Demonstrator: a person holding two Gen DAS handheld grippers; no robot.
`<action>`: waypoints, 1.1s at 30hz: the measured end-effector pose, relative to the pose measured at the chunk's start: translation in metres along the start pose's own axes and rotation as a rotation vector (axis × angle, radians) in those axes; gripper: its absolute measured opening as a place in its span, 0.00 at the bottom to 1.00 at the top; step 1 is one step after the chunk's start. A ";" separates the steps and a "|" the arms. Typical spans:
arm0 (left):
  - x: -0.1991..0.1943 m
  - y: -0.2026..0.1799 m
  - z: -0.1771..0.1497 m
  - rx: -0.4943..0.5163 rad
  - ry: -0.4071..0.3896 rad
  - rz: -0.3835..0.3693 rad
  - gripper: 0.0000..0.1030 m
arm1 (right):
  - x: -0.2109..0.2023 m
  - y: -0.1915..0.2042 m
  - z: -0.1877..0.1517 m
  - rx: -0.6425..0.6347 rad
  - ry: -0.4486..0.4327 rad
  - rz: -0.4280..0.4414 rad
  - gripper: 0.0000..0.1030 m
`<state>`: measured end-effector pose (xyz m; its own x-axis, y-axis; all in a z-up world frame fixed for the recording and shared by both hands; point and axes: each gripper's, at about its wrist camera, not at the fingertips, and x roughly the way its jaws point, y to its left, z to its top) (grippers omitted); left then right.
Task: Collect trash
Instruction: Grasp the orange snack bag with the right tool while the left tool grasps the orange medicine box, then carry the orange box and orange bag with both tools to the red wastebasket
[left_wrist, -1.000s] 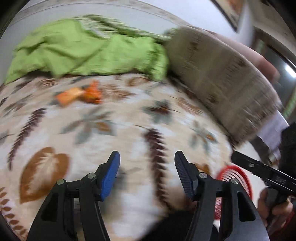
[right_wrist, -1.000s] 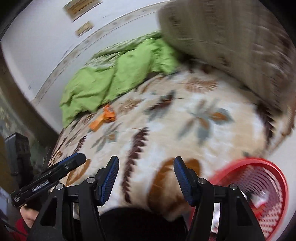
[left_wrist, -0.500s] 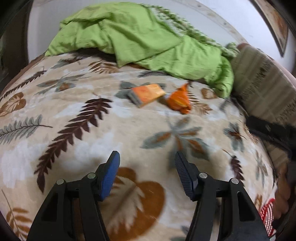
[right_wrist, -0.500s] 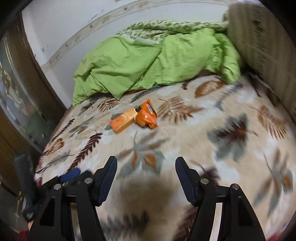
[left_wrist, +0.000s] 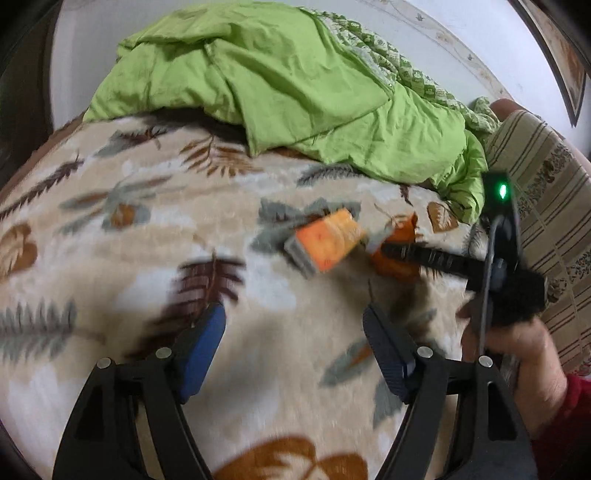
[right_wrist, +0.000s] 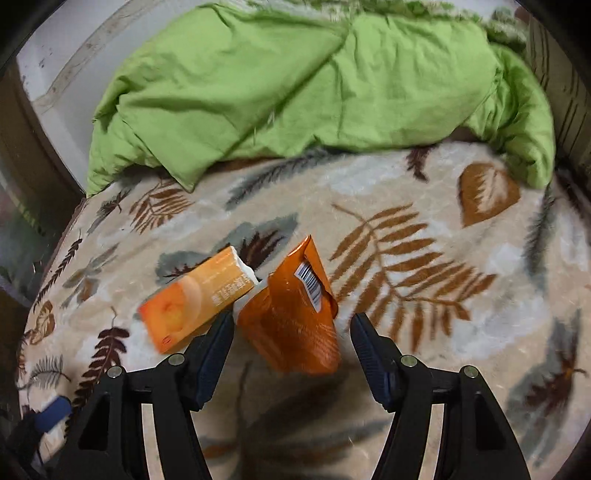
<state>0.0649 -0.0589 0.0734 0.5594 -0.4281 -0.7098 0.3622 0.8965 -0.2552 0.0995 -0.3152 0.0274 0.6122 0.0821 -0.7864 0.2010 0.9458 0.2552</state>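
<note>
In the right wrist view, the crumpled orange foil wrapper (right_wrist: 291, 317) on the leaf-patterned blanket carries a white label with a black barcode near its upper edge; the digits are too small to read. Just left of that wrapper, touching it, the orange rectangular tissue pack (right_wrist: 195, 299) bears a line of white characters along its side, too blurred to make out. In the left wrist view both (left_wrist: 325, 243) are motion-smeared and no print is legible.

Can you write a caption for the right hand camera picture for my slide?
Open right gripper closing in on an orange wrapper beside an orange box on the leaf-print blanket.
</note>
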 end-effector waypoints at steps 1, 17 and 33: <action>0.004 -0.001 0.005 0.011 0.001 -0.002 0.74 | 0.007 -0.004 -0.001 0.011 0.017 0.005 0.57; 0.137 -0.074 0.048 0.549 0.192 0.180 0.77 | -0.076 -0.050 -0.060 0.124 -0.104 0.173 0.42; 0.083 -0.045 0.010 0.222 0.137 0.015 0.47 | -0.133 -0.038 -0.101 0.123 -0.160 0.200 0.42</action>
<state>0.1026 -0.1359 0.0327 0.4649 -0.3821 -0.7987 0.5178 0.8491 -0.1047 -0.0669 -0.3306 0.0650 0.7602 0.2034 -0.6171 0.1494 0.8696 0.4706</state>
